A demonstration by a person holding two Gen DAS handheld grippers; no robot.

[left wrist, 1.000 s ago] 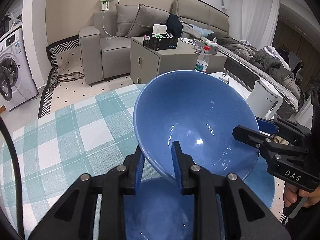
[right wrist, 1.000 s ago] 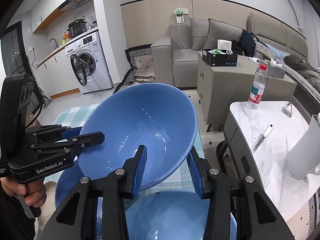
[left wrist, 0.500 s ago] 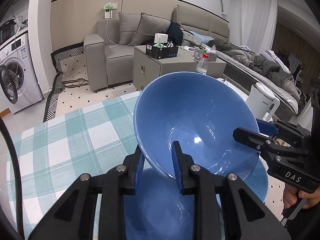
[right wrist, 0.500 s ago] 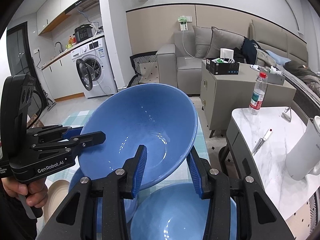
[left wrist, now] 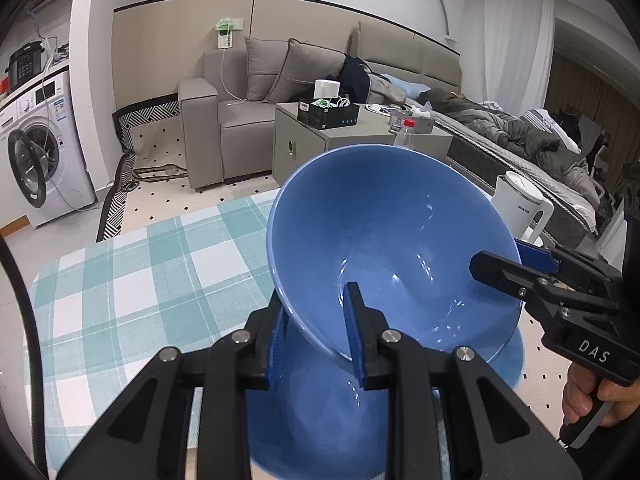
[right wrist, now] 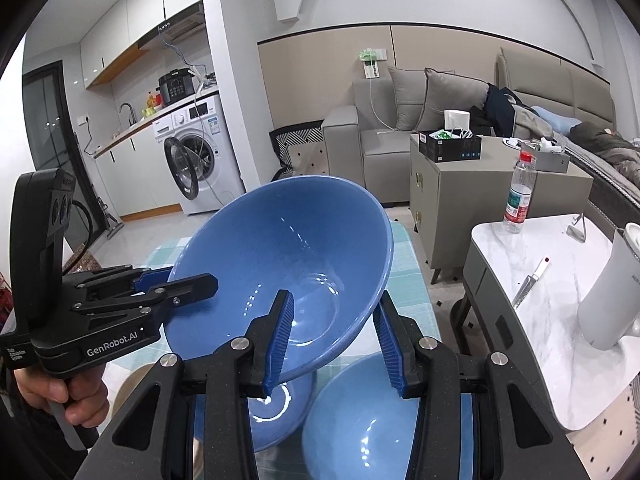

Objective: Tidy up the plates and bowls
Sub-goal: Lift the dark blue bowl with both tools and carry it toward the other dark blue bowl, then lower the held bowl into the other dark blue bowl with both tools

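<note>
Left wrist view: the left gripper (left wrist: 318, 340) is clamping the near rim of a large glossy blue ceramic bowl (left wrist: 396, 248), one pad inside, one outside the wall. Right gripper (left wrist: 500, 264) is pinching the opposite rim, so both are gripping the same bowl, which is tilting w/ its opening toward the cameras and hanging above the table w/ the teal-and-white checked cloth (left wrist: 132, 280). Vs. a sec ago the bowl is sitting higher over the stack: more of the second blue bowl (left wrist: 320, 408) underneath is showing, and a clear gap is opening btw the two. Background is shifting down too; more of the grey sofa (left wrist: 240, 120) and floor is visible than before.

Right wrist view: same story, right gripper (right wrist: 334, 336) is straddling the bowl (right wrist: 288, 260) rim, grip unchanged, left gripper (right wrist: 176, 280) is biting the far-left edge. Below, two blue bowls are now showing, one at left (right wrist: 276, 412) and one at right (right wrist: 360, 432), where earlier only part was seen. White marble side table (right wrist: 540, 280) w/ a white kettle (right wrist: 612, 296) is staying at right.
</note>
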